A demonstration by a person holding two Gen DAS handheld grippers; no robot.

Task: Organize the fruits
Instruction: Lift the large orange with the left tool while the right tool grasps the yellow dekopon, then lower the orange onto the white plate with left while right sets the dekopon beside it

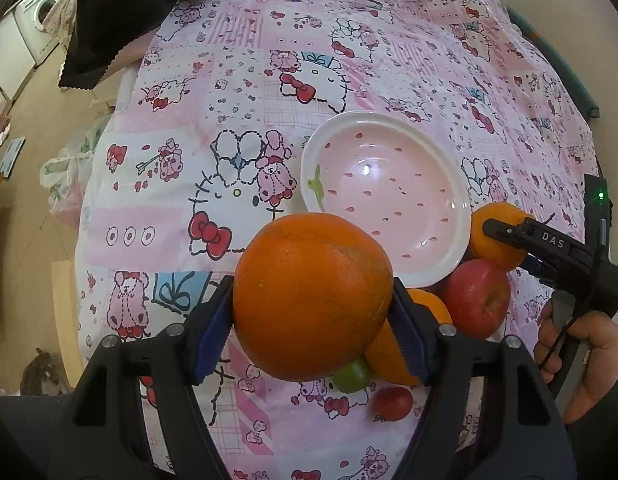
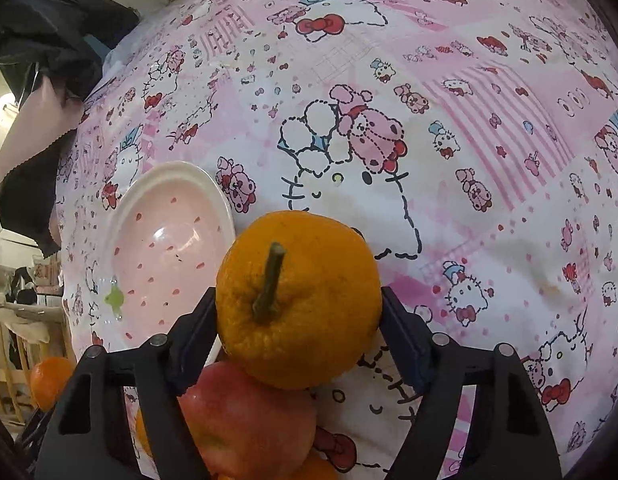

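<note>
My left gripper [image 1: 312, 312] is shut on a large orange [image 1: 311, 296], held above the tablecloth just in front of the pink strawberry-pattern bowl [image 1: 441, 168]. My right gripper [image 2: 299, 324] is shut on a smaller yellow-orange mandarin with a green stem [image 2: 299, 300]; it also shows in the left wrist view [image 1: 495, 236] at the bowl's right rim. The bowl [image 2: 129, 200] lies to the left in the right wrist view. A red apple [image 1: 477, 298] [image 2: 245, 420], another orange [image 1: 425, 308], a green fruit [image 1: 353, 376] and a small red fruit [image 1: 393, 402] lie near the bowl.
A pink Hello Kitty cloth [image 1: 229, 80] covers the table. Dark fabric [image 1: 121, 20] hangs at the far left corner. A plastic bag [image 1: 65, 184] lies past the table's left edge. A hand [image 1: 581, 356] holds the right gripper.
</note>
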